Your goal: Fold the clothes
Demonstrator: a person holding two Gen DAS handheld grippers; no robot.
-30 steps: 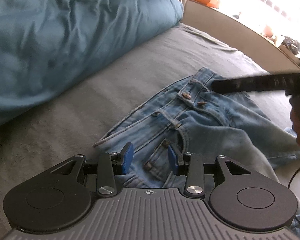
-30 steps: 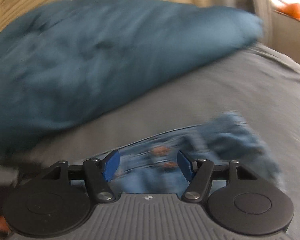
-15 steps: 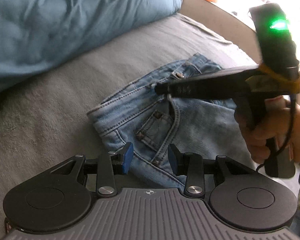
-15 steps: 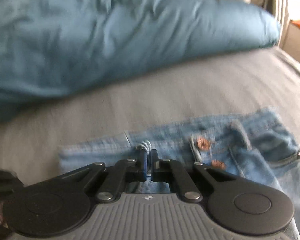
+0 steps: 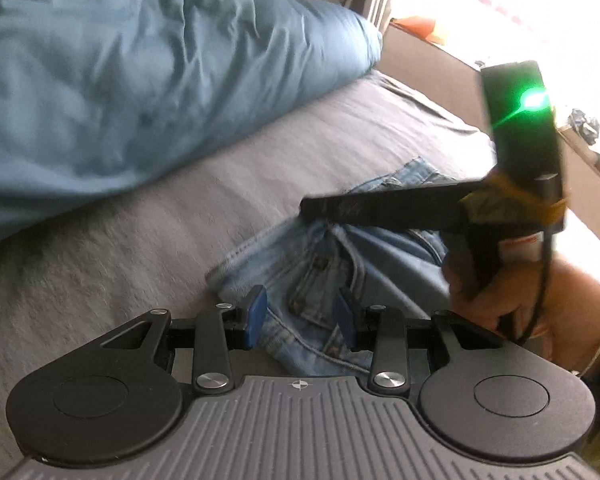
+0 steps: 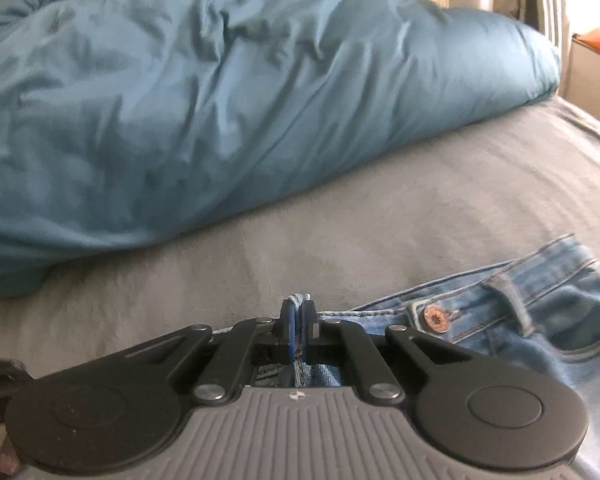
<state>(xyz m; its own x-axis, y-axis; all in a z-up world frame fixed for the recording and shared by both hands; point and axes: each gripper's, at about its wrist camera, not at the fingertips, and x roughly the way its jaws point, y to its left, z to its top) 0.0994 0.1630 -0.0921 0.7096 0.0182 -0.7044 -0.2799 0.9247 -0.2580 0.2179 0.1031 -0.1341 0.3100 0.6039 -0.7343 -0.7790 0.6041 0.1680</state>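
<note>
Over on the bed [image 6: 380, 216], grey sheet stretched flat, and a pair of light blue jeans [image 5: 312, 256] lies bunched near the front of both views. The right gripper [image 6: 299, 322] has its blue pads pressed together on a fold of denim at the waistband, a small loop of fabric poking up between the tips. Just to the right of that pinch, the copper button [image 6: 435, 317] shows clearly on the jeans [image 6: 532, 308], with a belt loop and a pocket edge running off toward the right edge of the frame.

From the left wrist view, the left gripper [image 5: 301, 316] sits with its fingers set wide apart, nothing between them, hovering right over the pocket area where small rivets dot the seams. The right gripper [image 5: 320, 208] reaches in from the right side, its black body stretched across the upper part of the jeans, a green light glowing on top. The person's right hand [image 5: 500, 296] wraps the handle below it, a black cable trailing down past the wrist.

Behind it all, a big teal duvet [image 6: 220, 100] is heaped along the far side of the bed, well apart from the jeans. The same duvet [image 5: 140, 72] fills the upper left of the left view.
</note>
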